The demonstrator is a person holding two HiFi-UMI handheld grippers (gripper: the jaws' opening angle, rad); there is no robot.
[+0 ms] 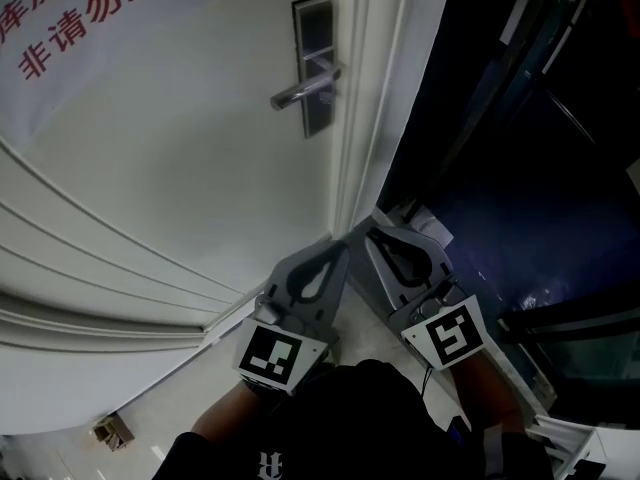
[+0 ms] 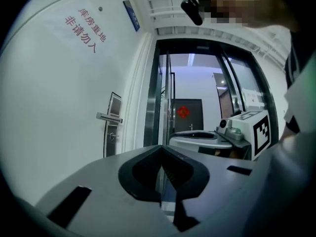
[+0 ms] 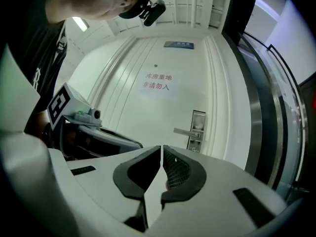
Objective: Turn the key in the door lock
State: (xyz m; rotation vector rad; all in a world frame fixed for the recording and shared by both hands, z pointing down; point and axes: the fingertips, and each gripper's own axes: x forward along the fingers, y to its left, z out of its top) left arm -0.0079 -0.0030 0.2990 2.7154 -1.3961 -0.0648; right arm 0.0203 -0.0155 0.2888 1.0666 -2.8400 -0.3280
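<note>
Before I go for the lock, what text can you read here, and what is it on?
"库房重地 非请勿入": red characters on the white door.
Blue plate near the door's top: too small to read.
Red ornament on the far dark door: blurred.
Print on the person's shirt: unreadable.

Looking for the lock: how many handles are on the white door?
1: the handle sits on the metal plate near the white door's right edge. The door's other side is unseen.

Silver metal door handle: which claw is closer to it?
Left, I think, only slightly. The left claw hangs below the silver metal door handle; the right claw is beside it, out past the white door's edge.
</note>
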